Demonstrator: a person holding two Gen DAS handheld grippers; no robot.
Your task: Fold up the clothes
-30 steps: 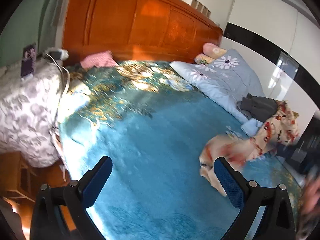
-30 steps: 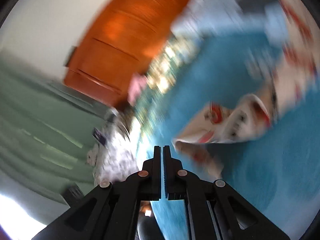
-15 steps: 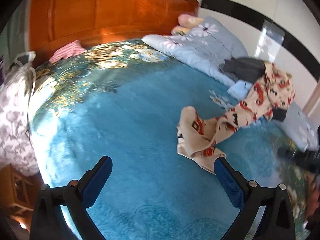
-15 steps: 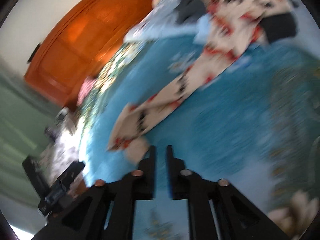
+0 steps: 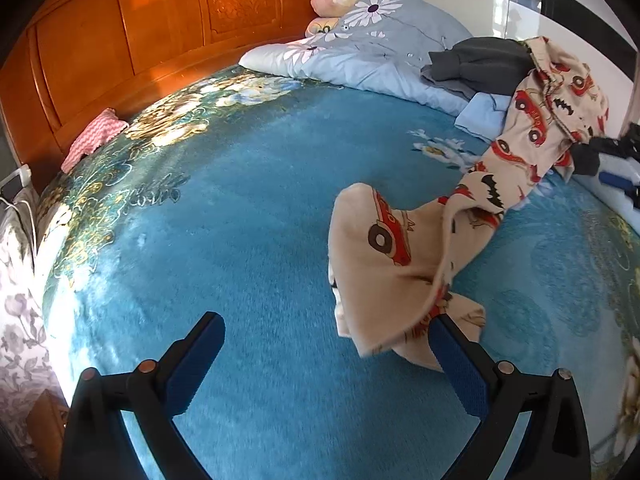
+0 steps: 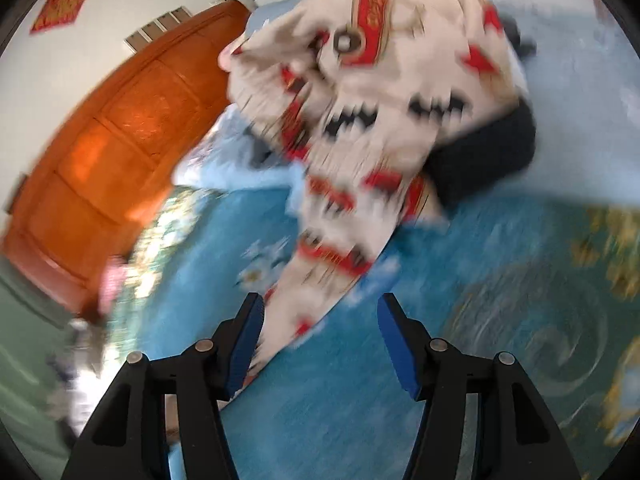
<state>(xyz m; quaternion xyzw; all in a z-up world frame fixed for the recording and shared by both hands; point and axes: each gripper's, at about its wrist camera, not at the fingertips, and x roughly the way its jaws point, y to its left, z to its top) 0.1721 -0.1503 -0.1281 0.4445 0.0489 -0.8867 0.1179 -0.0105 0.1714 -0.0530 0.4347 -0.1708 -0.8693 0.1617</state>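
A beige garment (image 5: 404,264) printed with red cars and black bats lies stretched across the blue bed cover (image 5: 240,220), from the clothes pile at the right down toward the front. My left gripper (image 5: 326,336) is open, and its right finger (image 5: 456,356) is at the garment's near end. My right gripper (image 6: 320,320) is open just above the garment (image 6: 360,128), which fills a blurred right wrist view. The right gripper also shows in the left wrist view (image 5: 618,182) at the far right, by the pile.
A wooden headboard (image 5: 160,40) stands at the back. A light blue floral quilt (image 5: 372,52) and a dark grey garment (image 5: 472,64) lie at the back right. A pink striped cloth (image 5: 96,136) lies by the headboard. A flowered cover (image 5: 16,320) drapes something beside the bed at the left.
The right gripper has opened from nearly shut and moved toward the garment. The left gripper has moved closer to the garment's near end, still open.
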